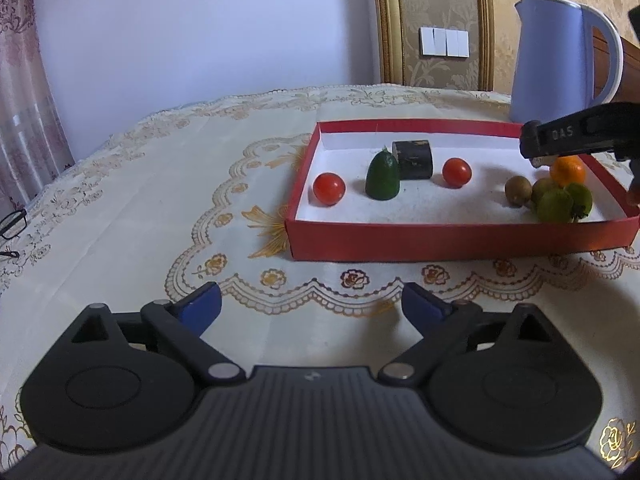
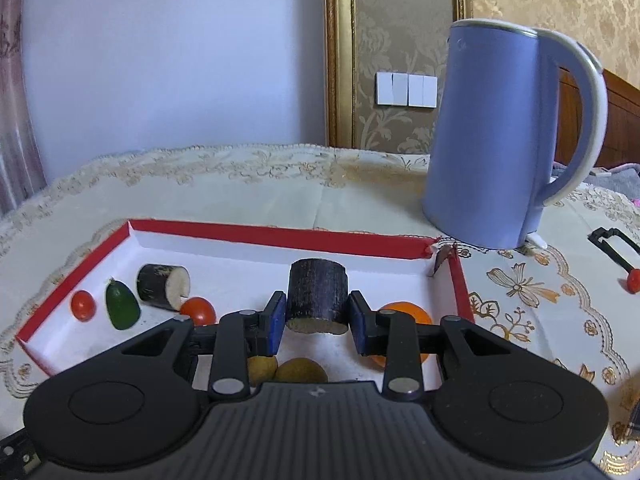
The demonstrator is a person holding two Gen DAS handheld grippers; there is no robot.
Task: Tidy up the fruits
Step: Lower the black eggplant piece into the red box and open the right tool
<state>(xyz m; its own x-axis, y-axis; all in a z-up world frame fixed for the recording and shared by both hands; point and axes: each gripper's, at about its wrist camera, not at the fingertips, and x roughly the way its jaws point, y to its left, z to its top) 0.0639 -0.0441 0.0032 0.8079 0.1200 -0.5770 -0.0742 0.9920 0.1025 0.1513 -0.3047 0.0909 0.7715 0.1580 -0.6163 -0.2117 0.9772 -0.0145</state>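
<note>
The right tongs (image 2: 317, 322) pinch a dark cane piece (image 2: 317, 300) above the red box (image 2: 256, 233), seemingly mid-placement, so the next move likely lowers it clear of the fruit beneath, while the left tongs (image 1: 311, 307) hover spread, holding nothing.

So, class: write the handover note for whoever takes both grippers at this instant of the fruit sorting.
Right gripper: shut on a dark sugarcane piece, held above the red tray.
Left gripper: open, holding nothing, in front of the tray over the tablecloth.
In the tray: two tomatoes, a green fruit, a second sugarcane piece, kiwis, an orange.
Done: those fruits sit in the tray.
Left: likely set the held piece down inside; a small red item lies outside by the kettle.
</note>
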